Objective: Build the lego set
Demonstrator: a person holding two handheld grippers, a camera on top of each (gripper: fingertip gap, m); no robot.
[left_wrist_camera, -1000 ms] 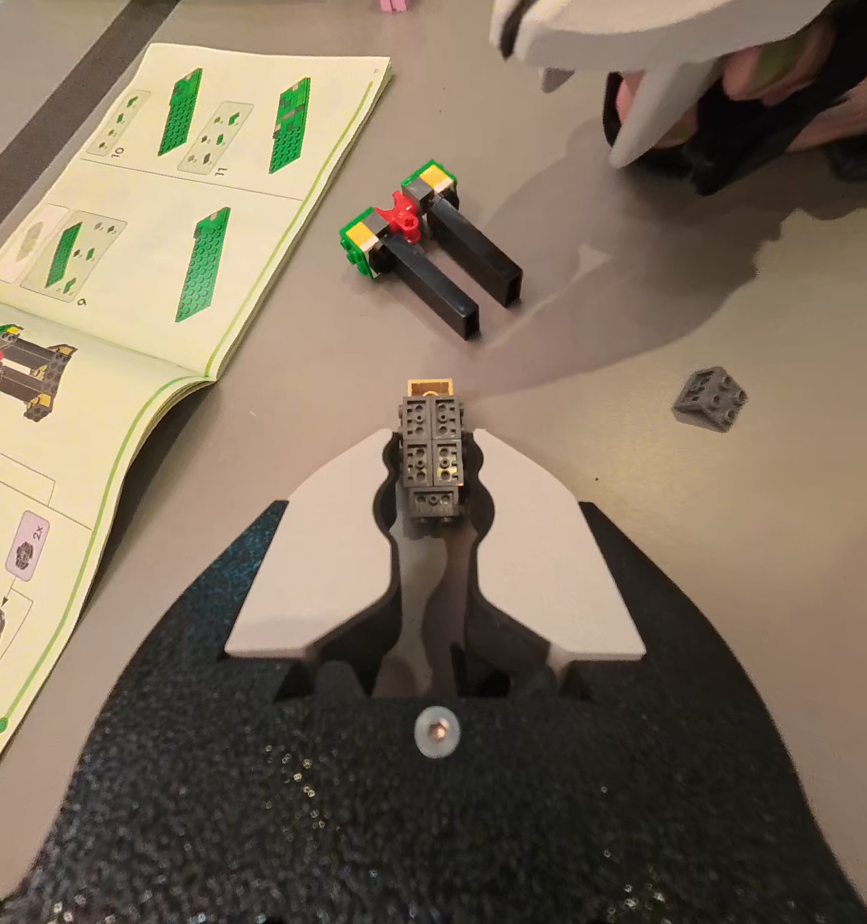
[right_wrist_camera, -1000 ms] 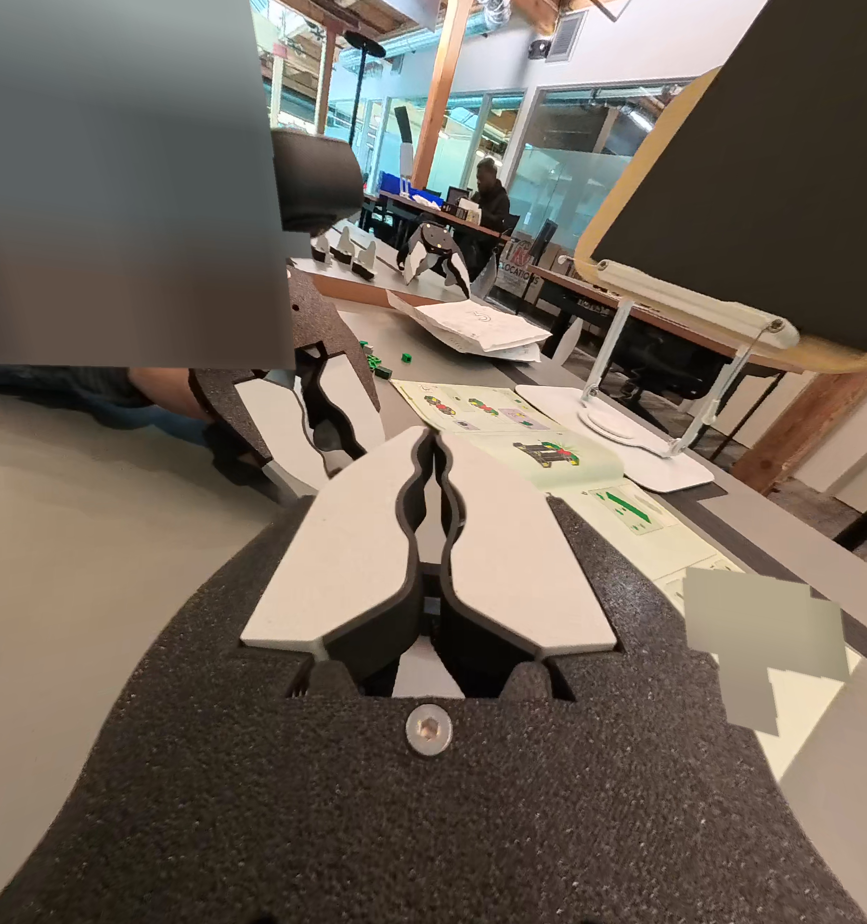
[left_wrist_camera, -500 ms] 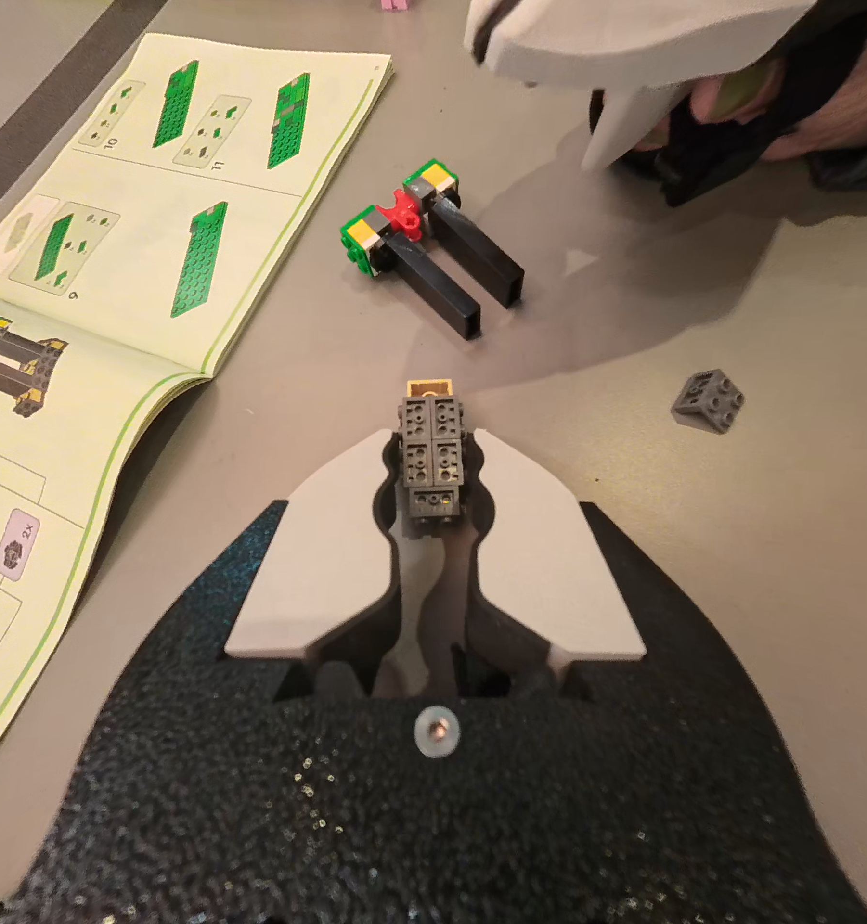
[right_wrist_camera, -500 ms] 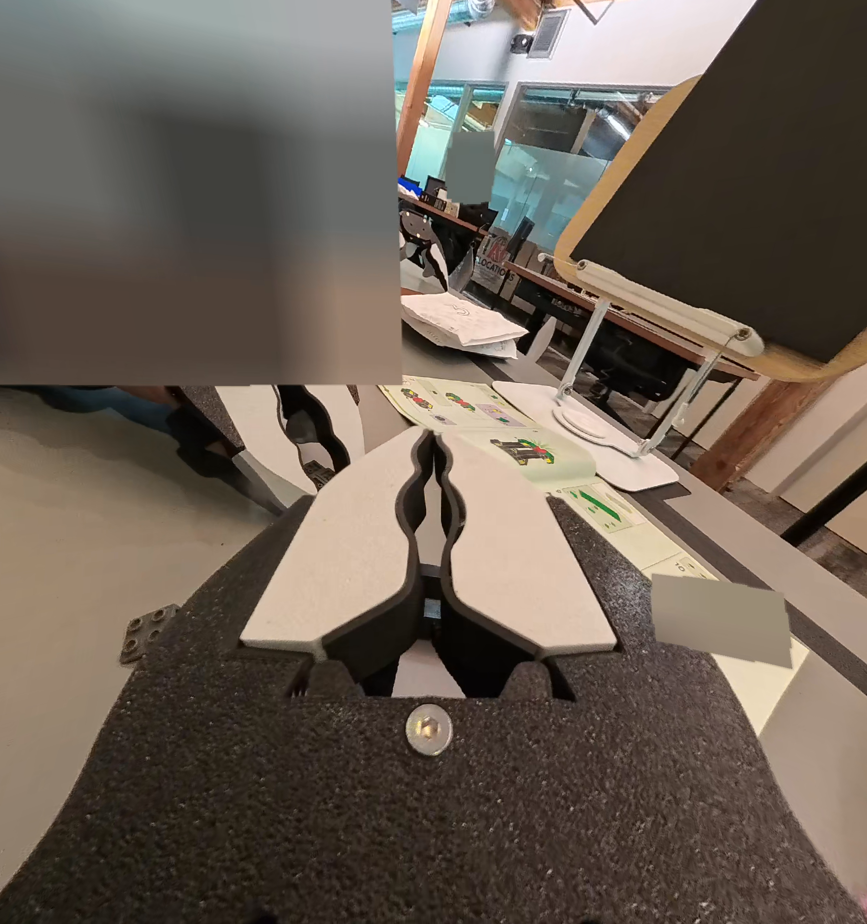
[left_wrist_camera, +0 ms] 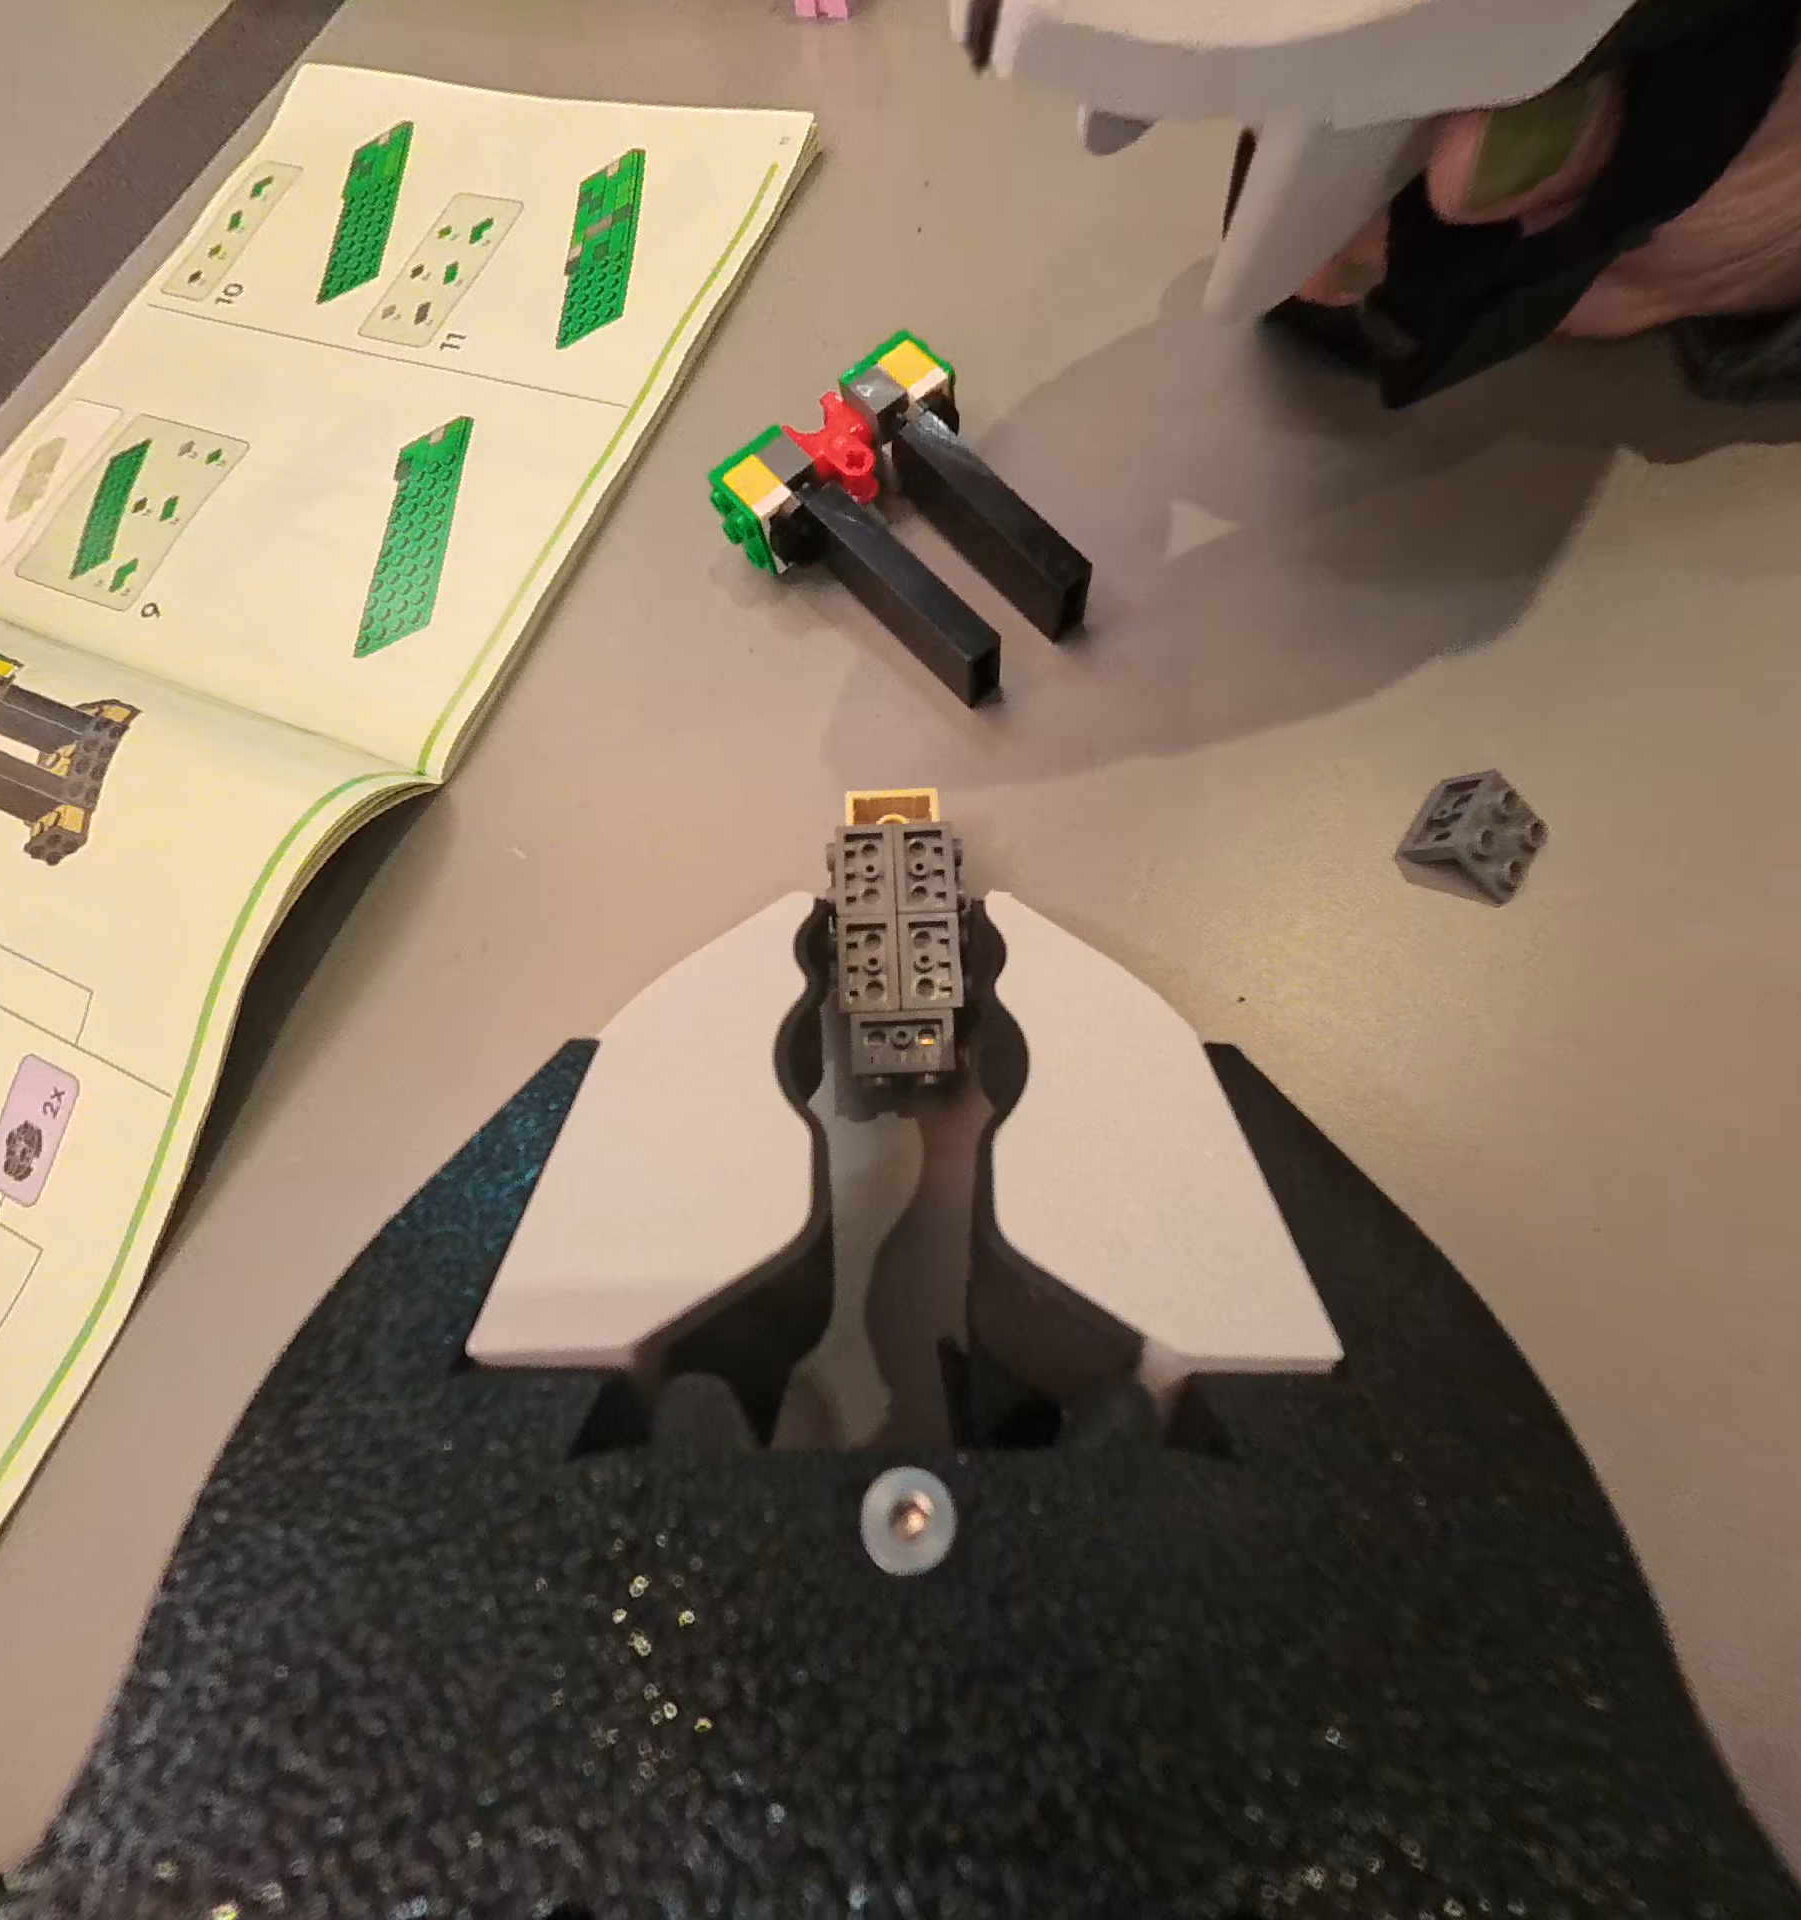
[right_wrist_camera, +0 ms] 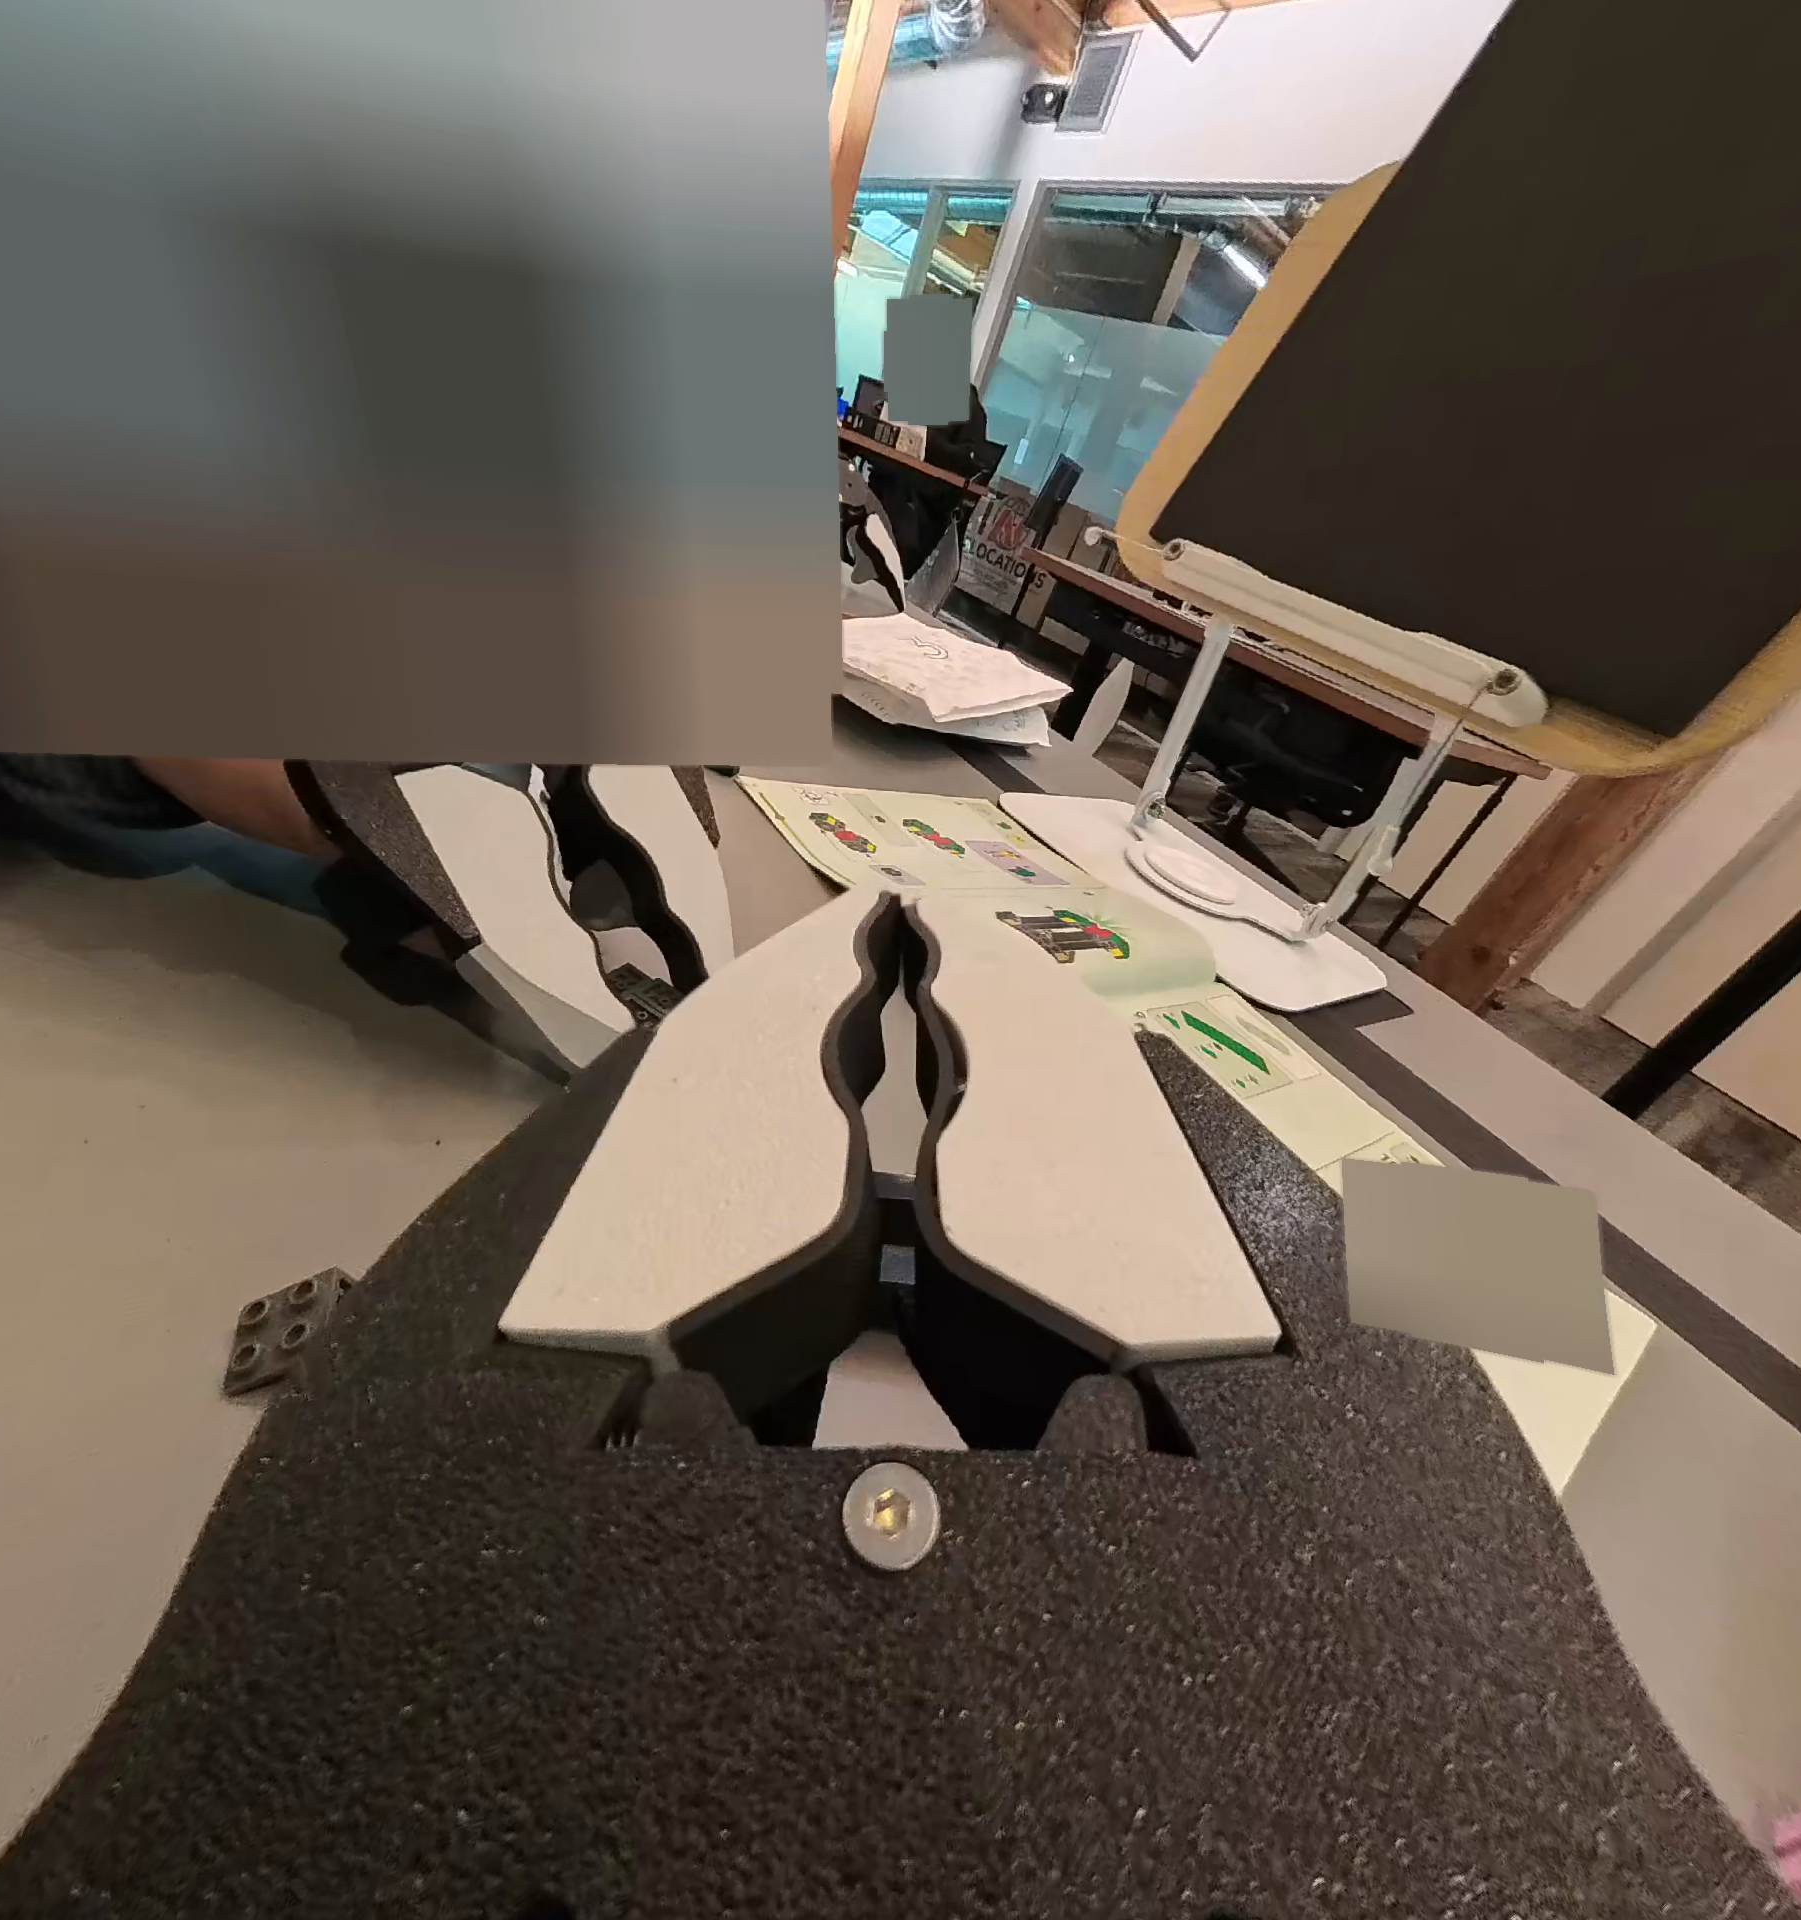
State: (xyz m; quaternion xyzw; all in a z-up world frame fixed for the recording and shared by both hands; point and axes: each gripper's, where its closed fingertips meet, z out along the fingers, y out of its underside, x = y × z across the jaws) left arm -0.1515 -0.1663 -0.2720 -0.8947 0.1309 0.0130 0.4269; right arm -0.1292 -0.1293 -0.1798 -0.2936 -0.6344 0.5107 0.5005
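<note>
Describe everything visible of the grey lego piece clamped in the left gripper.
The grey lego assembly is a small stack of dark grey bricks, apparently plastic. Its upper face shows four studded or holed panels in a two-by-two block, with a lower grey piece toward the camera and a tan brick at the far tip. The left gripper is shut on its sides, holding it level along the fingers above the grey table. Nothing else touches it.
</note>
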